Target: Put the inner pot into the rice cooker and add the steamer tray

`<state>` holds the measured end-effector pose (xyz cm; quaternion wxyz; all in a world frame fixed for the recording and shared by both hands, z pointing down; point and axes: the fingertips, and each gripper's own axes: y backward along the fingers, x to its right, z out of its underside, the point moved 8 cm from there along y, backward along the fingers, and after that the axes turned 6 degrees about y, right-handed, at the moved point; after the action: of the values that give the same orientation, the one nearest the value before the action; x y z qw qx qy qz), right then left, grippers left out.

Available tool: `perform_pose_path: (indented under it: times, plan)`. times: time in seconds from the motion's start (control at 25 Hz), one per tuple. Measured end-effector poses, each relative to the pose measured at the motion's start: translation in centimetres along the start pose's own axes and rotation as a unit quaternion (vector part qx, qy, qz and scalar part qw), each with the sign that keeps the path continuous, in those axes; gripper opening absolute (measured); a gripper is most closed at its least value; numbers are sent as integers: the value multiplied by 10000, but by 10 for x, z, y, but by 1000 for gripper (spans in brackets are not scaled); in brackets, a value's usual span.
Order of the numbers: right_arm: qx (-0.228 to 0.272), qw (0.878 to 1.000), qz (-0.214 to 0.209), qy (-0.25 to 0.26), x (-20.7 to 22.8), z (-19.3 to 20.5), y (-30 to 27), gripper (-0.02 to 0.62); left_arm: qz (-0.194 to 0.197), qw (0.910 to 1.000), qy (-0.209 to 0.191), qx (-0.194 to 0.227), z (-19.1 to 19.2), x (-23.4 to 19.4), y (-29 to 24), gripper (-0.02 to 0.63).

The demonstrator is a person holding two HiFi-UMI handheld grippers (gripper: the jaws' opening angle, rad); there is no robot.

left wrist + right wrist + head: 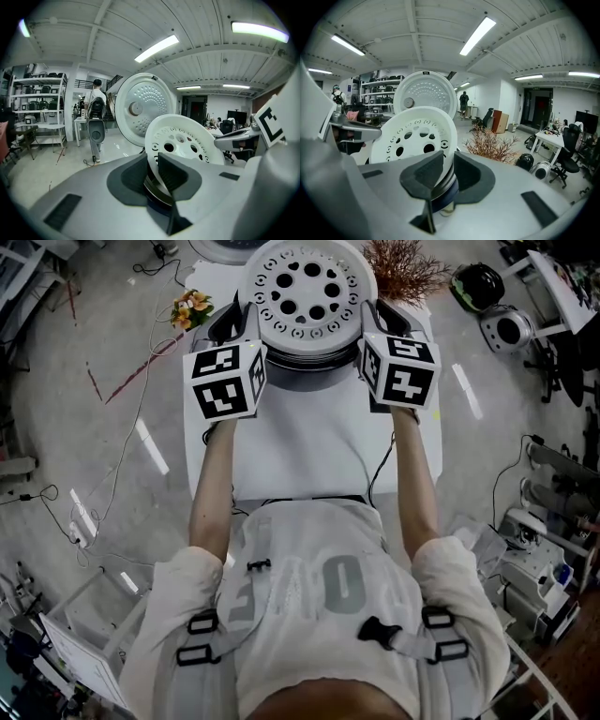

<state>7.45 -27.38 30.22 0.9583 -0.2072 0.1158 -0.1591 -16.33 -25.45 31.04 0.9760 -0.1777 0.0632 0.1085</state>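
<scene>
A white steamer tray (pixel 305 292) with round holes sits at the far end of the white table (pixel 309 451), on top of a metal pot rim (pixel 309 360). My left gripper (pixel 251 334) grips the tray's left rim and my right gripper (pixel 368 334) its right rim. In the left gripper view the pads of the left gripper (pixel 153 171) are shut on the edge of the steamer tray (pixel 185 140), with a metal rim (pixel 157 190) just under it. The right gripper (pixel 449 173) clasps the tray (pixel 419 136) the same way. The cooker's open lid (pixel 140 110) stands upright behind.
A dried reddish plant (pixel 403 273) stands at the table's far right corner and artificial flowers (pixel 190 307) at its far left. Black and silver appliances (pixel 506 329) lie on the floor to the right. Cables (pixel 112 484) trail across the floor on the left.
</scene>
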Motion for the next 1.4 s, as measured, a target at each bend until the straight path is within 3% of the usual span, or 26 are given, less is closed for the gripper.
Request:
perform_pose_path:
  times: [0.92,1.12,1.2,1.4]
  plan:
    - [-361,9992,-53,141,-4,18,-12,83,-263,9979,-449,-396,15,4,-13,69]
    - [-483,9982,-69,342,-8,24,-19,69,-274,9971,-464,-544,17,1,-20,67]
    - [-504,9977,-78,444,-13,25,-20,8,-279,9969,-501,-544,17,2,-22,60]
    - [-519,9970,-56,563,-19,28,-21,9,-205,9966,-528,-606,22,9,-26,60]
